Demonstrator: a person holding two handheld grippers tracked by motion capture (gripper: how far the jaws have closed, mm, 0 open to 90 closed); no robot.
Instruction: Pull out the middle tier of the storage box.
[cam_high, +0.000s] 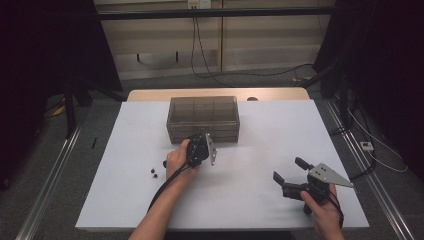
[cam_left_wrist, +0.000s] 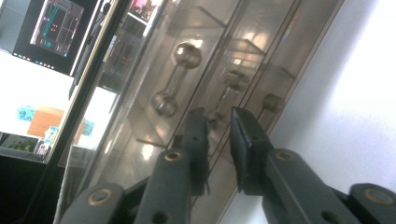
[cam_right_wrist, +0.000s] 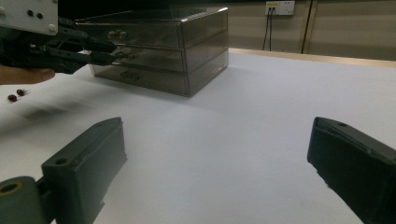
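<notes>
Overhead, a smoky, see-through plastic drawer box (cam_high: 202, 119) sits near the far edge of the white table (cam_high: 260, 135), square-cornered and glossy. The left gripper (cam_high: 202, 139) is right up against its front face, while the right gripper (cam_high: 289, 175) rests well apart on bare tabletop near the right edge. Two small dark red beads (cam_high: 154, 173) lie just left of the left hand (cam_high: 177, 161).

Along the left gripper (cam_left_wrist: 218, 122), the matte black jaws stand slightly apart, either side of a drawer's slim barbell-shaped handle (cam_left_wrist: 232, 93); whether the pads press on it I cannot tell.

From the right gripper (cam_right_wrist: 217, 154), the blocky jaws gape wide over smooth, open white surface, with the drawer box (cam_right_wrist: 159, 49) far off and plenty of room between.
</notes>
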